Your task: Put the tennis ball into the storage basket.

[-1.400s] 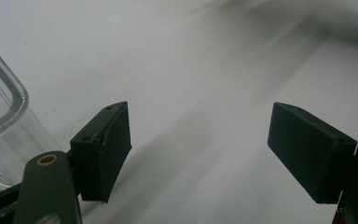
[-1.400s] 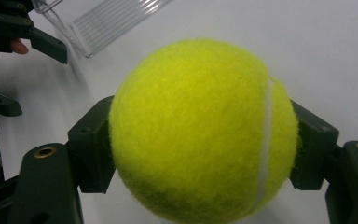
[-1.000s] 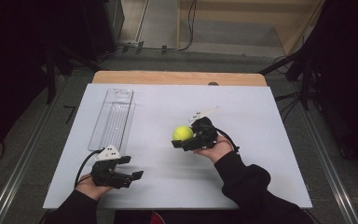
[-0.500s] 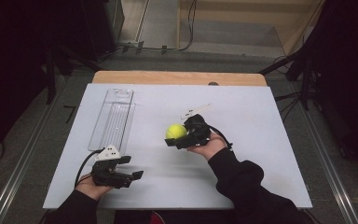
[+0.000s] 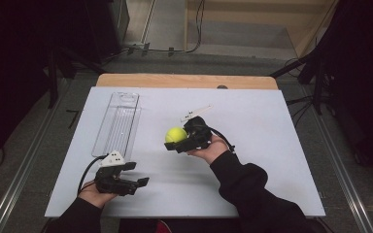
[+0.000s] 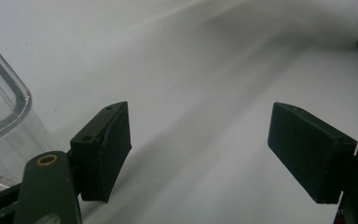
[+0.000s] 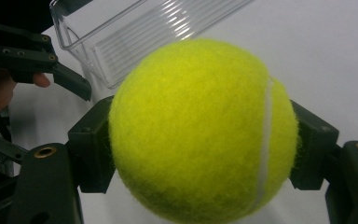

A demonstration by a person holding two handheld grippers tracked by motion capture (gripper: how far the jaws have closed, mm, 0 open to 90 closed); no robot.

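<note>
A yellow tennis ball (image 5: 175,134) (image 7: 200,130) is held just above the middle of the white table, with my right gripper (image 5: 174,141) (image 7: 200,149) shut on it from both sides. A clear plastic tray (image 5: 118,124) (image 7: 144,32) lies empty to the left of the ball, long side running away from me. My left gripper (image 5: 138,175) (image 6: 200,154) rests near the table's front left edge, jaws wide apart with nothing between them. The tray's rounded corner (image 6: 4,112) shows at the left of the left gripper view.
The white table top (image 5: 252,121) is bordered by a wooden strip (image 5: 184,81) at the far edge. Cables (image 5: 170,48) lie on the floor beyond. Dark stands and equipment flank both sides. A black cable (image 5: 88,167) trails from the left gripper.
My right gripper has carried the tennis ball leftward, toward the clear tray. The left gripper has stayed where it was, still open.
</note>
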